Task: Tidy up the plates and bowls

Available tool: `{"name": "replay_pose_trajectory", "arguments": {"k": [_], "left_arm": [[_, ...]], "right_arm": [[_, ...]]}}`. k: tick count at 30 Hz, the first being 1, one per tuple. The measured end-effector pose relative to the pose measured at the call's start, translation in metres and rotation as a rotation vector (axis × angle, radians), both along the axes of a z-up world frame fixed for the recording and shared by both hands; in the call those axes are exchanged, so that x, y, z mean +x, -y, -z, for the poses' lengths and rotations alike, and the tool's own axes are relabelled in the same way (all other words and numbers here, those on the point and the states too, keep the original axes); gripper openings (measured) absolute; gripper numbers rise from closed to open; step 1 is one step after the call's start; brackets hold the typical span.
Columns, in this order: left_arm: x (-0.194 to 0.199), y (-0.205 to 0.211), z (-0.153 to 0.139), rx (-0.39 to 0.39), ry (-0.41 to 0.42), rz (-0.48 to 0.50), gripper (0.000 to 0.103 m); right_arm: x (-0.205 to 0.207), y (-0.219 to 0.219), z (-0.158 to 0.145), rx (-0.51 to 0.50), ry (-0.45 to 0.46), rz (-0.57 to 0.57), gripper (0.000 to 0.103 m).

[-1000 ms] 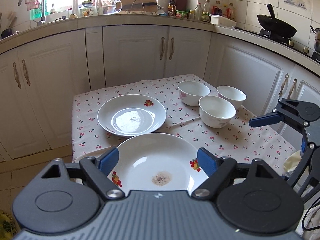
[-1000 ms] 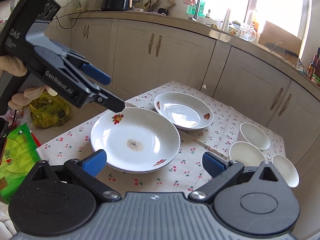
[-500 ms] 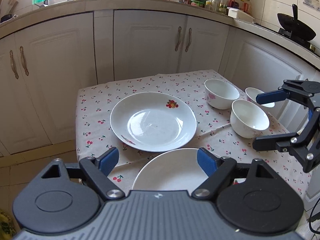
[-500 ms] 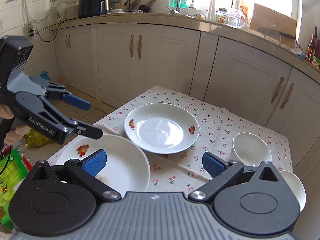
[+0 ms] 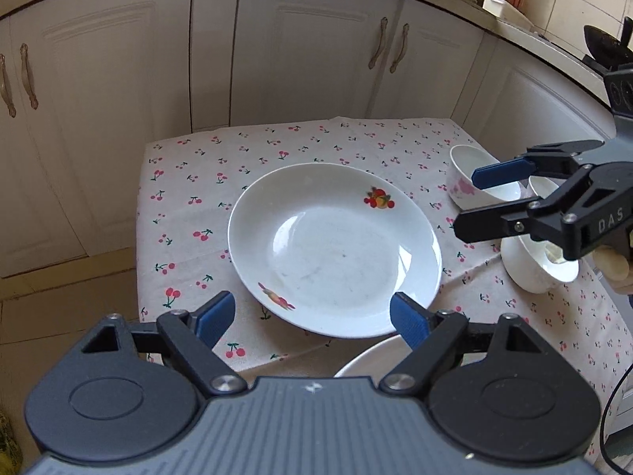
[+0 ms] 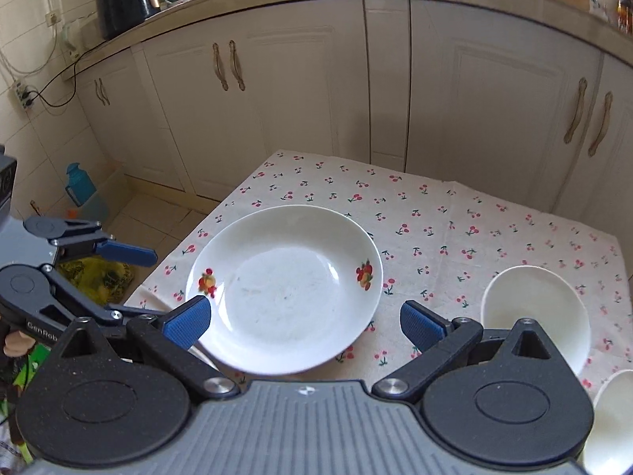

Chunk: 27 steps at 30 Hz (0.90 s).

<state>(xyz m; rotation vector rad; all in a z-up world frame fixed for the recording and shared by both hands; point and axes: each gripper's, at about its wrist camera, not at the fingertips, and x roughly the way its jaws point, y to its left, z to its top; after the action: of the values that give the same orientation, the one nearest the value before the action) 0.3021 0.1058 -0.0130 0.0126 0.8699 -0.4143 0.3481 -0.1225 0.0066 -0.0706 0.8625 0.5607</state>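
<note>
Two hand-held grippers over a small counter (image 5: 277, 146) covered with a cherry-print cloth. The left gripper (image 5: 312, 314) hovers at the near edge of the far plate (image 5: 336, 245), a shallow white plate with fruit decals lying flat near the middle of the cloth; its jaws stand apart and empty, with the plate's near rim lying beyond them. A second plate (image 5: 368, 360) shows only as a white rim arc just below that gripper, close to the first plate; whether the two touch cannot be told. The right gripper (image 6: 304, 322) likewise has its jaws spread with nothing between them, hanging over the near rim of the same far plate. To its right sit the bowls: a near bowl (image 6: 534, 312) and part of another bowl (image 6: 609, 423) at the frame's corner; the left wrist view shows a pink-flowered bowl (image 5: 470, 182) behind the right gripper's fingers. The ware appears to be glazed ceramic: rigid, moderately heavy, smooth enough to slip, and liable to chip or break if dropped or knocked together. The sensible hold on a plate is across its raised rim, one pad above and one below; on a bowl, across the wall at the lip.
</note>
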Motion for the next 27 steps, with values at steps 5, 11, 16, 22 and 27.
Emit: {"name": "replay_pose_trajectory", "arguments": {"k": [5, 11, 16, 22, 27], "left_arm": [[0.019, 0.000, 0.010, -0.024, -0.035, -0.031, 0.085], [0.020, 0.006, 0.013, 0.017, -0.039, -0.006, 0.085], [0.021, 0.001, 0.014, 0.015, -0.068, 0.026, 0.085], [0.023, -0.005, 0.011, 0.138, 0.005, 0.052, 0.085], [0.029, -0.027, 0.010, 0.221, 0.031, 0.094, 0.085]], "right_arm": [[0.030, -0.002, 0.017, 0.030, -0.075, 0.031, 0.103], [0.048, -0.003, 0.029, 0.049, -0.120, 0.038, 0.103], [0.058, -0.007, 0.034, 0.041, -0.149, 0.032, 0.102], [0.068, -0.012, 0.039, 0.016, -0.164, 0.024, 0.101], [0.072, -0.013, 0.038, -0.011, -0.158, 0.002, 0.100]]}}
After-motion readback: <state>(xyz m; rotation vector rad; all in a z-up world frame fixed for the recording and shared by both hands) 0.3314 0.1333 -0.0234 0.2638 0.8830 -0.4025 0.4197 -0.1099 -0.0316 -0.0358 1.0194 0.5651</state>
